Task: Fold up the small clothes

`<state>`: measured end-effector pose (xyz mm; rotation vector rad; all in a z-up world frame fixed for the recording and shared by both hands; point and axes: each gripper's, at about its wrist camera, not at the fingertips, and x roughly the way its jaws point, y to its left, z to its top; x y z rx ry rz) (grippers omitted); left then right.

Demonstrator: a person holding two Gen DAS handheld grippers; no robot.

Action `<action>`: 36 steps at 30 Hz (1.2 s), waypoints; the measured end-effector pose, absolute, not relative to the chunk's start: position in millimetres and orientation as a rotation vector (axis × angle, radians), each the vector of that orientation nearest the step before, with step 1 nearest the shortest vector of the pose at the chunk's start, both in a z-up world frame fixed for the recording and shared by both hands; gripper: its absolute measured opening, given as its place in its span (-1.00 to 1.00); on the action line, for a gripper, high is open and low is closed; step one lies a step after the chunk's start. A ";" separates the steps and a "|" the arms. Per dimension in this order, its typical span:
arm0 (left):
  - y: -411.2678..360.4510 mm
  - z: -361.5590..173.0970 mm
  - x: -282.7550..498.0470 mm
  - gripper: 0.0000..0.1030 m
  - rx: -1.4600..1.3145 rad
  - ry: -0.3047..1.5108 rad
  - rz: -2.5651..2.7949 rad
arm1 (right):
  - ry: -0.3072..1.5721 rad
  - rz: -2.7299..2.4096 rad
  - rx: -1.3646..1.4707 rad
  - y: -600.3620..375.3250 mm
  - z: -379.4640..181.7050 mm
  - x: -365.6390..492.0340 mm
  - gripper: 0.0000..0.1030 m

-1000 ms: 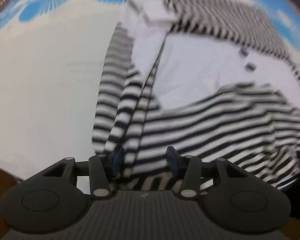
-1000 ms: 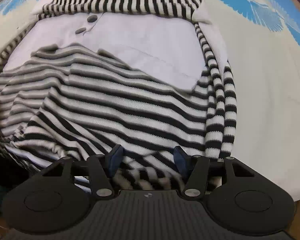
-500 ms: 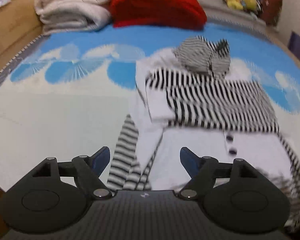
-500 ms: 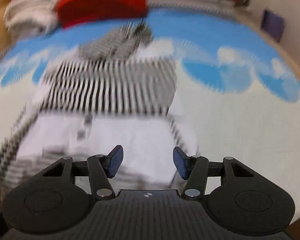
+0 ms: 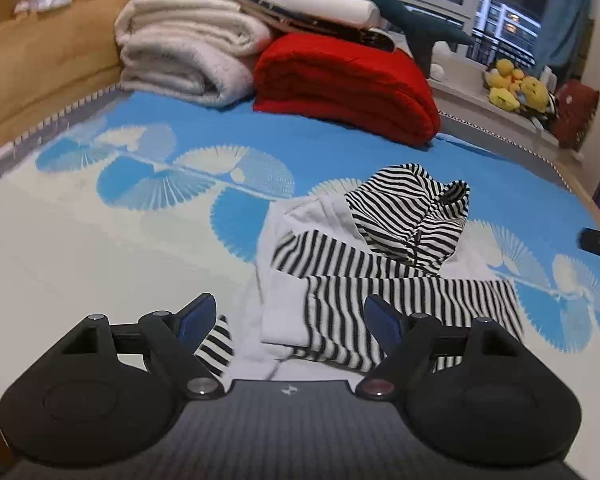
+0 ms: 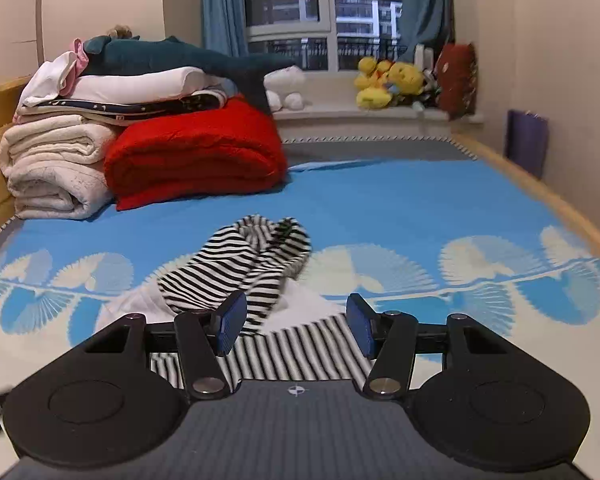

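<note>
In the left wrist view, the left tongs (image 5: 290, 320) are seen spread wide, with nothing held. A knitted striped hoodie (image 5: 380, 276), partly folded with its white lining turned out, lies mid-bed on the blue fan-patterned sheet (image 5: 160, 184); a fluffy red blanket (image 5: 348, 88) is rolled at the far edge.

In the right wrist view, the right tongs (image 6: 296, 328) are likewise parted and empty, above the hoodie (image 6: 244, 268).
</note>
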<state>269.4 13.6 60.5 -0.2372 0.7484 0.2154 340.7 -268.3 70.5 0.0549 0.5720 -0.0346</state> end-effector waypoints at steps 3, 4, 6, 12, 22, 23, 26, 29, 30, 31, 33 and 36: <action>9.0 51.8 279.1 0.65 -0.240 0.787 0.243 | 0.571 -0.042 0.023 -265.3 60.1 365.3 0.10; 7.5 46.7 281.9 0.65 -0.238 0.795 0.253 | 0.569 -0.041 0.021 -266.8 54.2 371.1 0.10; 3.2 41.2 285.8 0.65 -0.238 0.803 0.260 | 0.588 -0.046 0.033 -267.8 41.5 370.4 0.10; -14.7 33.2 298.5 0.58 -0.197 0.780 0.248 | 0.720 -0.015 0.036 -262.6 21.9 387.9 0.09; -33.4 28.0 307.4 -0.46 -0.128 0.768 0.161 | 0.725 -0.001 -0.058 -300.9 37.9 392.2 -0.37; -37.5 29.7 309.7 -0.49 -0.108 0.771 0.137 | 0.729 -0.008 -0.054 -307.3 38.8 391.5 -0.54; -48.7 38.2 322.1 -0.51 -0.066 0.776 0.066 | 0.759 -0.029 -0.018 -328.7 38.0 393.1 -0.75; -61.2 49.1 350.3 -0.51 -0.022 0.760 0.004 | 0.788 -0.051 0.028 -346.7 36.4 396.0 -0.77; -65.1 52.9 367.4 -0.51 -0.023 0.756 -0.021 | 0.796 -0.053 0.034 -350.5 36.4 396.9 -0.76; -68.0 54.7 382.3 -0.51 -0.030 0.755 -0.041 | 0.805 -0.052 0.043 -354.3 36.5 397.5 -0.76; -74.0 55.7 423.9 -0.51 -0.042 0.752 -0.080 | 0.817 -0.047 0.063 -362.6 37.8 398.6 -0.76; -84.1 47.4 488.6 -0.51 -0.015 0.749 -0.102 | 0.828 -0.052 0.077 -373.6 38.1 402.5 -0.75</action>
